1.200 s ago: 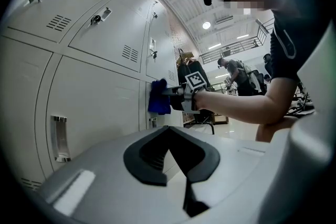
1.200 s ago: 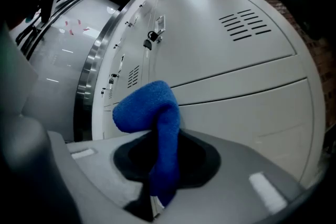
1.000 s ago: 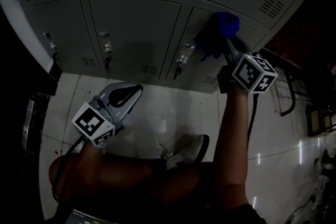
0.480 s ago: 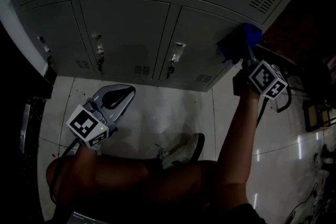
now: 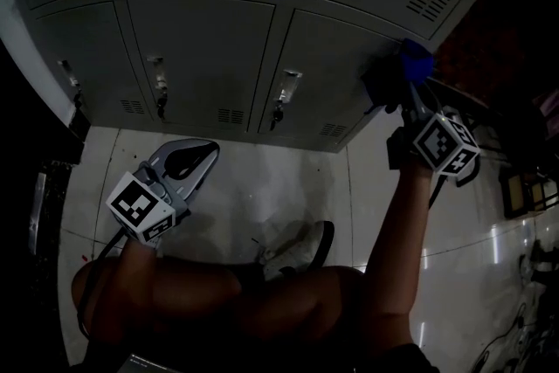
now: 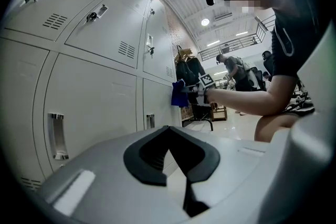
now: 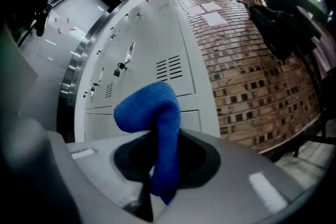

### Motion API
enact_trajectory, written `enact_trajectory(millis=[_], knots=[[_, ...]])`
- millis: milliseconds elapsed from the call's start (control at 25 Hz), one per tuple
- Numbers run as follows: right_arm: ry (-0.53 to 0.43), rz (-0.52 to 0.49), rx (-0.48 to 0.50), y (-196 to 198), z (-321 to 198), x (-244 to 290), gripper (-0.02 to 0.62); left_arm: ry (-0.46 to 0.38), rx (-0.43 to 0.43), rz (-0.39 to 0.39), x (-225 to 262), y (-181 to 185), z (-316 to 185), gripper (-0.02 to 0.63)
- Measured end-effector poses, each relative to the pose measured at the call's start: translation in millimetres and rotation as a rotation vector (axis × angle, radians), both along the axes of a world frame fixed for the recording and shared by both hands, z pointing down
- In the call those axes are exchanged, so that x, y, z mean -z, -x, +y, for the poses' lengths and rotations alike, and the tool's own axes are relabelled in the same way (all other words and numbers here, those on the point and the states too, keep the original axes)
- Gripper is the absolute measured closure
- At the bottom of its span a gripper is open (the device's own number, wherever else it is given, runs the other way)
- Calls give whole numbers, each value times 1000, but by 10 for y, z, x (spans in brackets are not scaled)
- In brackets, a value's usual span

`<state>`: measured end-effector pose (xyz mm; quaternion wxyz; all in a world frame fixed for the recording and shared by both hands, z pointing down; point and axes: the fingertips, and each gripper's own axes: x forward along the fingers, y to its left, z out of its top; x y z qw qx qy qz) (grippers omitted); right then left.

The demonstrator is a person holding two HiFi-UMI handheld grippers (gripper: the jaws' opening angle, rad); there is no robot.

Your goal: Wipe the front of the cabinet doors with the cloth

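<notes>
A bank of grey cabinet doors (image 5: 201, 57) fills the top of the head view. My right gripper (image 5: 407, 92) is shut on a blue cloth (image 5: 414, 61), which sits at the right end of the lower row of doors (image 7: 173, 78). In the right gripper view the blue cloth (image 7: 157, 128) folds over and hangs down between the jaws. My left gripper (image 5: 182, 162) hangs low over the white floor, away from the doors, shut with nothing in it. The left gripper view shows the closed jaws (image 6: 170, 157), the doors (image 6: 89, 107) at left, and the cloth (image 6: 179, 93) far off.
Each door has a metal handle (image 5: 283, 92) with keys and a vent (image 5: 231, 115). A brick wall (image 7: 252, 60) meets the cabinet's right end. A shoe (image 5: 301, 245) and knees lie below on the white tiled floor (image 5: 262, 179). Chairs (image 5: 476, 162) stand at right.
My right gripper has carried the cloth rightwards along the lower doors to the cabinet's right end. The left gripper has stayed about where it was, low over the floor.
</notes>
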<state>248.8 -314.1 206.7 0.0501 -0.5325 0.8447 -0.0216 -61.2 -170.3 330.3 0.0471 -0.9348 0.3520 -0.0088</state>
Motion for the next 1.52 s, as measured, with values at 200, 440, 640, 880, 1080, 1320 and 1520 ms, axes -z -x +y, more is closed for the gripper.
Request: enact_trajectory(millis=[200, 440, 640, 880, 1080, 1320, 1520], knots=[[3, 6, 171, 822, 172, -38, 526, -2, -3, -2, 8, -19, 14, 600], [50, 36, 277, 1614, 109, -380, 526, -3, -6, 5, 26, -18, 28, 600], [105, 86, 327, 1983, -14, -744, 526, -1, -10, 15, 37, -8, 30, 600], [134, 119, 293, 1966, -200, -1049, 526, 6, -8, 23, 28, -3, 16, 600], [129, 88, 248, 1755, -247, -1045, 526, 9, -14, 16, 5, -20, 38, 600], [144, 57, 154, 1235, -274, -1082, 526, 10, -23, 4, -16, -48, 83, 600], [141, 42, 83, 862, -287, -1053, 526, 10, -27, -2, -16, -69, 101, 600]])
